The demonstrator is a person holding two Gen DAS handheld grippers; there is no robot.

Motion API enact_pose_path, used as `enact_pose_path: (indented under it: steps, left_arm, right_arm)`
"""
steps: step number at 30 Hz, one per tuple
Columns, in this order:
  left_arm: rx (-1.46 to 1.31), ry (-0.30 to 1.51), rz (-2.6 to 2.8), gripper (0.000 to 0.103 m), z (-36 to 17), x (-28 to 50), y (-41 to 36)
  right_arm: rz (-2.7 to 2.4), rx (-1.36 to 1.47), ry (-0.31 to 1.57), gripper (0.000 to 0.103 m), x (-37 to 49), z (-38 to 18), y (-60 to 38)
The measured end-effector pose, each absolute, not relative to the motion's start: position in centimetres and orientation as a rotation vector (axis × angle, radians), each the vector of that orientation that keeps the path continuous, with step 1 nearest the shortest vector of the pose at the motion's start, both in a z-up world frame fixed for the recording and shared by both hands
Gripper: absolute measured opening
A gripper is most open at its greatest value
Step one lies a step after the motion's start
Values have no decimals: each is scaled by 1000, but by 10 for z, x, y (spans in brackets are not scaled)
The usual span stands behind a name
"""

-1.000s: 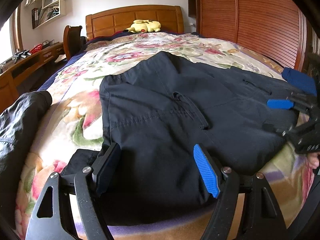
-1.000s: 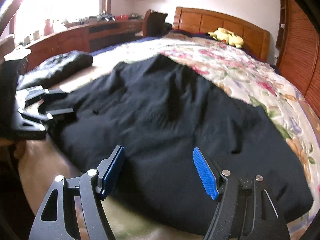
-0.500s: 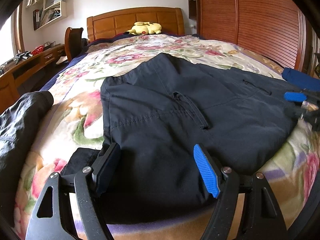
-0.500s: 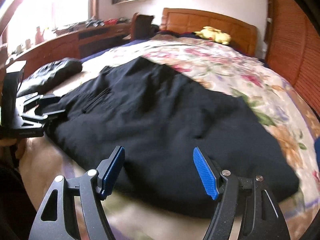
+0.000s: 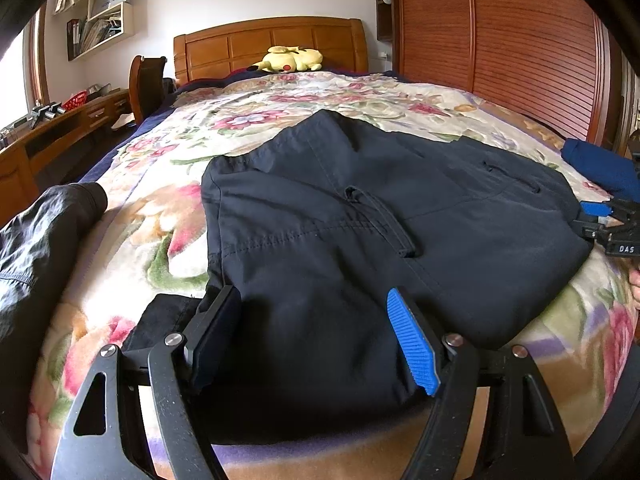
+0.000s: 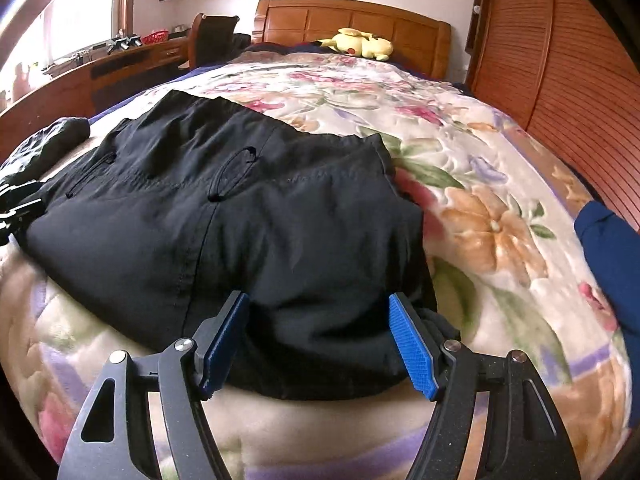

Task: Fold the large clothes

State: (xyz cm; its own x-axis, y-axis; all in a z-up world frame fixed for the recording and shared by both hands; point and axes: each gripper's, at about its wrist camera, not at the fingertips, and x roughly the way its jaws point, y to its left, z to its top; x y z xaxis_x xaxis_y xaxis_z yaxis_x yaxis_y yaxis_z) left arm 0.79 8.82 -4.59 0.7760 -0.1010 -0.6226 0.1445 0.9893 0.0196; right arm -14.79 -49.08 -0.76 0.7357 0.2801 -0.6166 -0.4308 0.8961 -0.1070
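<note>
A large dark navy garment (image 5: 340, 232) lies folded and flat on the floral bedspread (image 5: 168, 200); it also shows in the right wrist view (image 6: 240, 216). My left gripper (image 5: 316, 332) is open, its jaws spread over the garment's near left edge. My right gripper (image 6: 318, 336) is open, its jaws spread over the garment's near right edge. The right gripper also shows at the far right of the left wrist view (image 5: 608, 220). Part of the left gripper (image 6: 16, 204) shows at the left edge of the right wrist view.
A black jacket (image 5: 36, 240) lies at the bed's left edge. A blue garment (image 6: 608, 260) lies at the right edge. A yellow plush toy (image 5: 288, 60) sits by the wooden headboard (image 5: 272, 40). A desk (image 6: 80, 76) runs along the left, a wooden wardrobe (image 5: 520, 40) along the right.
My right gripper has swung around to the garment's near right edge and come in closer. My left gripper has barely moved. Both stay open.
</note>
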Motion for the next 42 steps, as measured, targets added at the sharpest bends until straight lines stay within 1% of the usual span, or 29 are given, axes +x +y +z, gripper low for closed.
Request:
enact_pose_path:
  steps: [5,11,18,25,31,32,34,35,40,42]
  left_arm:
    - [49,655,-141,76,-40,1,93]
    - [-2,624,-133,76,-34,-23,109]
    - [-44,637,-64,76,-41,-45,134]
    - [-78,651,-23,76,-48,-48,149]
    - [-77,666,-25,76,-52,-47,149]
    - [-81,667,-30,75,-53,-47,149]
    - [-92,670,-45,69,-53,-46,149]
    - [-96,672,-50,68,-53,-45,149]
    - [-114,678,-79,53,-55,-43,144]
    - [-109,685,-79,53,-56,-41,141]
  right_arm:
    - [365,-274,624,73,-149,-4,-488]
    - [308,-292,530,73,-170,7,-474]
    - [311,-228,484,73,-177,14,-463]
    - [285,-209,456,73,-184,18,-472]
    - [241,-248,401,73,-203,29,-479]
    - [247,-249,399,73,-205,29,-478]
    - [288,-239,419,73,-206,29,-474]
    - [309,-232,431,73,-206,28,-472]
    - [418,-225,496,73,-203,12,-449]
    - [455,-236,526,73,-200,3,-437]
